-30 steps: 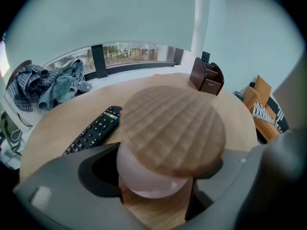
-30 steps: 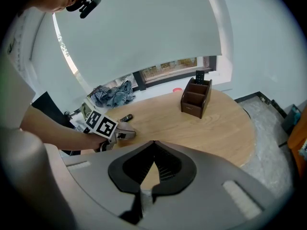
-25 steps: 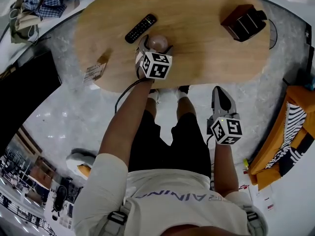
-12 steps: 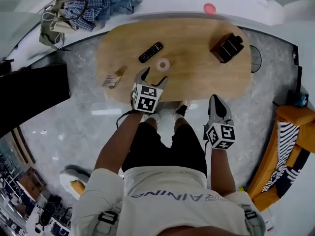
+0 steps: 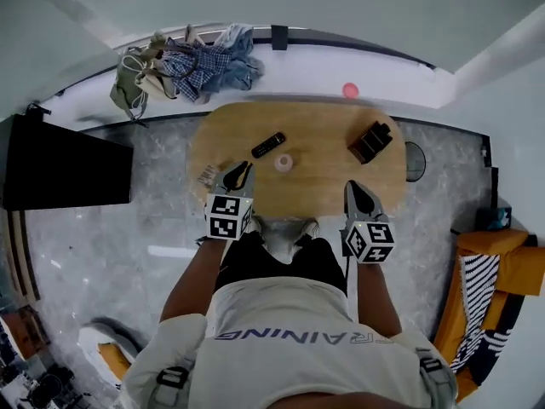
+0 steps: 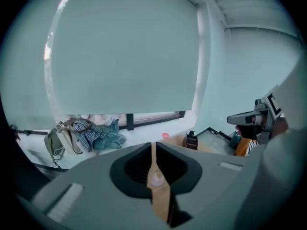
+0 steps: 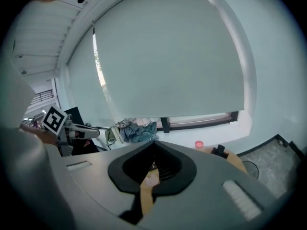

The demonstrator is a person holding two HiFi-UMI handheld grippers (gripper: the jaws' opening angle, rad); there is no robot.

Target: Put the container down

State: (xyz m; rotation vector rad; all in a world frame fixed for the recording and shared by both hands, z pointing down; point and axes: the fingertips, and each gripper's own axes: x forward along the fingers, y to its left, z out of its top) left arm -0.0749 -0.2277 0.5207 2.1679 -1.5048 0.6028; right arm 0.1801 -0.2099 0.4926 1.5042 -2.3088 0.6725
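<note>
Container: the small, round, pale container (image 5: 283,162) stands upright on the wooden tabletop (image 5: 324,177), near its middle, with nothing touching it.
Left tongs: the left tongs (image 5: 242,170) have just been closing and now sit pressed together with nothing between them. In their own view we see only a thin slit, with the container far off through it.
Right tongs: the right tongs (image 5: 353,190) are also pressed together and empty, and through their narrow gap we see only bare tabletop.
Bearing: in the head view the container lies ahead of the left tongs and a little to their right. From the right tongs it lies ahead and well to the left.
Nearer hand: we judge the left to be nearer, and the right well apart from the container.
Axis: the container is round and squat, so we see no long axis to line up with.
Neighbours: a remote control (image 5: 268,144) lies just beside the container on its far left. A dark box (image 5: 370,141) sits well apart to the right, and a packet (image 5: 208,176) lies at the left edge.
Task standing: we judge the container to be put down and released.
Next move: if it needs another grasp, we would send the left tongs forward and down, spread first.
</note>
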